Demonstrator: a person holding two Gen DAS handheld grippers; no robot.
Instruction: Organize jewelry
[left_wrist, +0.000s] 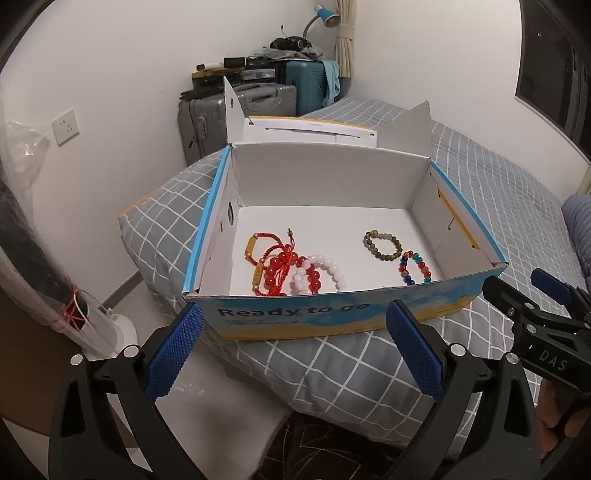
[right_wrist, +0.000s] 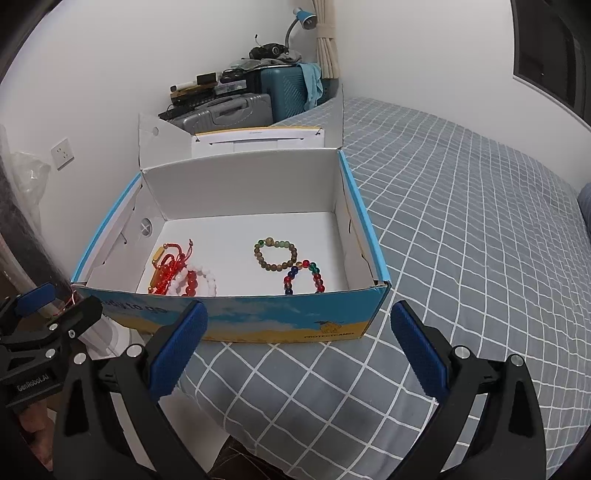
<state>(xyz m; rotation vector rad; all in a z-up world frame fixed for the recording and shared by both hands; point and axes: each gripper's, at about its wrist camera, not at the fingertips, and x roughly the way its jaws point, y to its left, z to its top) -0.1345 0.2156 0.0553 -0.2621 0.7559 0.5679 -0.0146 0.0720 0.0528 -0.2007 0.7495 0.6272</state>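
Ahead of the left gripper (left_wrist: 293, 343), whose fingers stand wide apart with nothing between them, the open cardboard box (left_wrist: 332, 314) rests on a checked bedspread (left_wrist: 332, 369). Inside, beyond the left finger, red cord bracelets (left_wrist: 266, 258) tangle with red beads and a white bead bracelet (left_wrist: 325, 271); they would likely snag, so lifting one bead strand by its free arc seems wisest.

Past the right gripper (right_wrist: 299, 347), equally wide and empty, an olive bead bracelet (right_wrist: 275, 253) lies midway between the fingers, touching a multicoloured bead bracelet (right_wrist: 303, 277). Both look light, limp and slippery; pinching across one side of the loop should hold.
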